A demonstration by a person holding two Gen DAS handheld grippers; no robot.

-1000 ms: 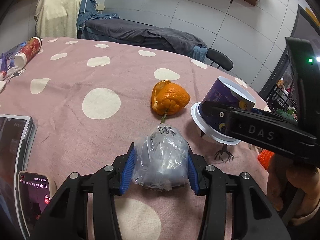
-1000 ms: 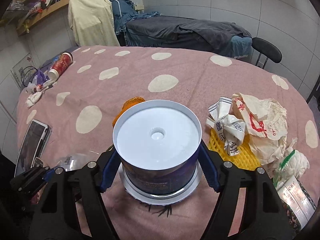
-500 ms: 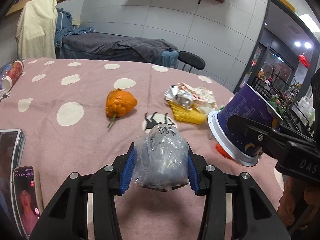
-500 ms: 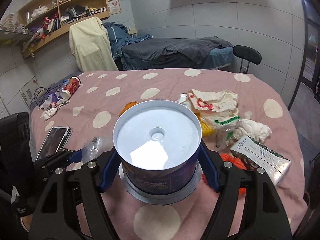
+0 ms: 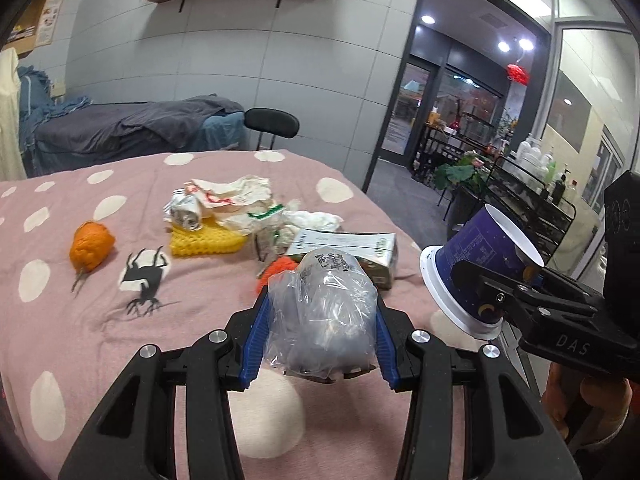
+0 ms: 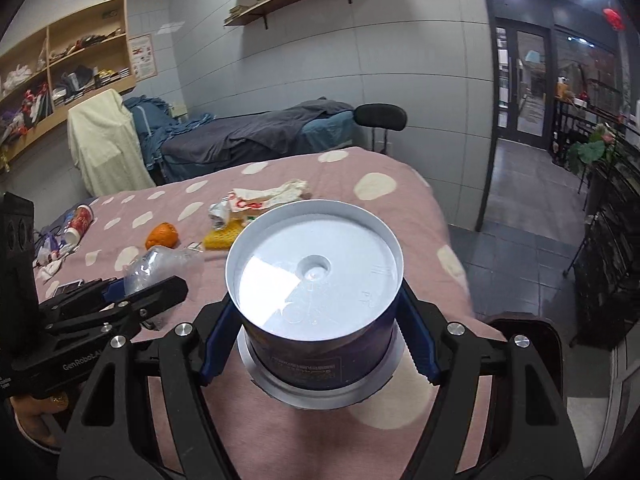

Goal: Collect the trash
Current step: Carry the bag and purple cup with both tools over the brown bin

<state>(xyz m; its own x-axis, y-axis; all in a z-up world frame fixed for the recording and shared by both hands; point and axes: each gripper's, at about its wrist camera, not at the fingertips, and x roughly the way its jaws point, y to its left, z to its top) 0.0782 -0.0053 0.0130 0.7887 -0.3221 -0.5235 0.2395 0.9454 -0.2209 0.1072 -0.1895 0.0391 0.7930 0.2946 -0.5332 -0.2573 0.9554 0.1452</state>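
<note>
My left gripper (image 5: pixel 320 340) is clamped on one crumpled clear plastic bag (image 5: pixel 322 316), both blue pads pressing its sides. The bag is held above the pink spotted tablecloth (image 5: pixel 60 320), clear of it. Its long axis runs away from me along the fingers, with the printed label end pointing forward toward the trash pile.

My right gripper (image 6: pixel 316 344) is clamped on one purple paper cup (image 6: pixel 316 320), held upside down: the white base faces my right camera, and the flared rim (image 6: pixel 320 384) sits below the pads. The left wrist view shows what the right cannot: the cup's starry purple wall (image 5: pixel 480 264), tilted, base pointing up and to the right, rim down and to the left, held over the table's edge.

The left view alone shows one black spider figure (image 5: pixel 144 276) lying flat on the cloth, one green-and-white carton (image 5: pixel 348 244) and one patch of orange netting (image 5: pixel 276 270) just behind the bag. The right view alone shows one red cup (image 6: pixel 80 222) lying on its side at the far left of the table, and one phone (image 6: pixel 70 287) near it.

Both views show one orange peel (image 5: pixel 91 246), one yellow foam net (image 5: pixel 206 242) and crumpled white wrappers (image 5: pixel 228 200) touching it.

A hand (image 5: pixel 580 404) holds the right gripper; another hand (image 6: pixel 44 408) holds the left.
</note>
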